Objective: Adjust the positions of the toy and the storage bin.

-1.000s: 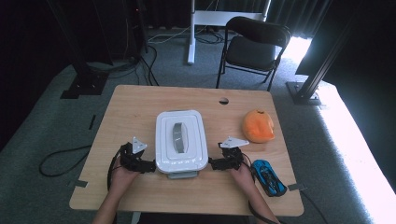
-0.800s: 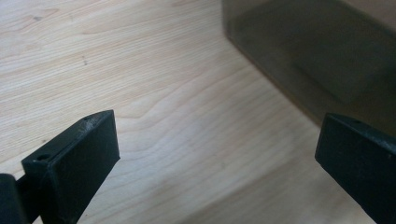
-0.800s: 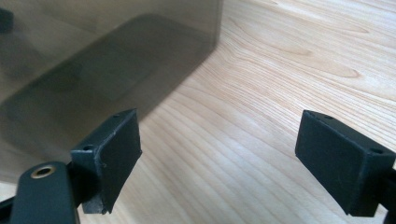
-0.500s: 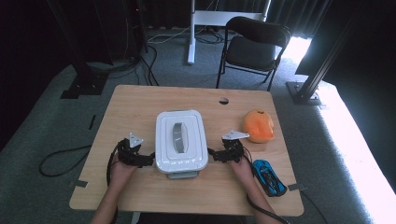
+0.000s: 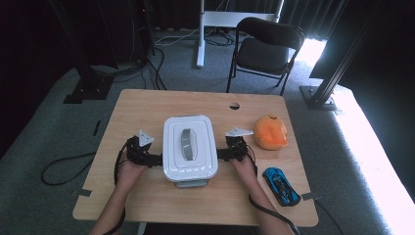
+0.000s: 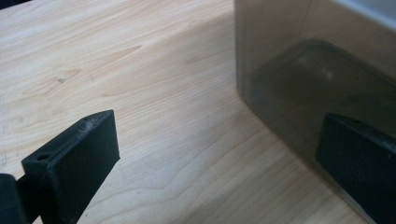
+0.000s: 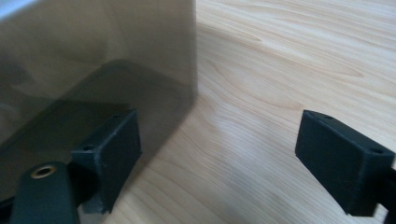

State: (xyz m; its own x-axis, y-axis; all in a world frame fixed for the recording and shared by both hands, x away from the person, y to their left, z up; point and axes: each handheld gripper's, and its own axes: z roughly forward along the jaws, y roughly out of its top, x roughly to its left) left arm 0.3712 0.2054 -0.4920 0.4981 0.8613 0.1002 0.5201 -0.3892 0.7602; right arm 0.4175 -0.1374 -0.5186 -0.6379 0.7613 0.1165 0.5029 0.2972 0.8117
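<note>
Flanking the lidded box (image 5: 190,148) — left hand-held gripper (image 5: 155,159), right hand-held gripper (image 5: 221,154), both agape.

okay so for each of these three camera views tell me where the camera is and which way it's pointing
High view: fixed above the person's side, facing forward and down on the wooden table; both forearms enter from the bottom, left gripper and right gripper flanking the lidded container.
Left gripper view: rides the left gripper, low over the tabletop, looking along its open jaws at the container wall.
Right gripper view: rides the right gripper, jaws open, facing the opposite wall.
Shared: the gripper views both show the container and the wood.
</note>
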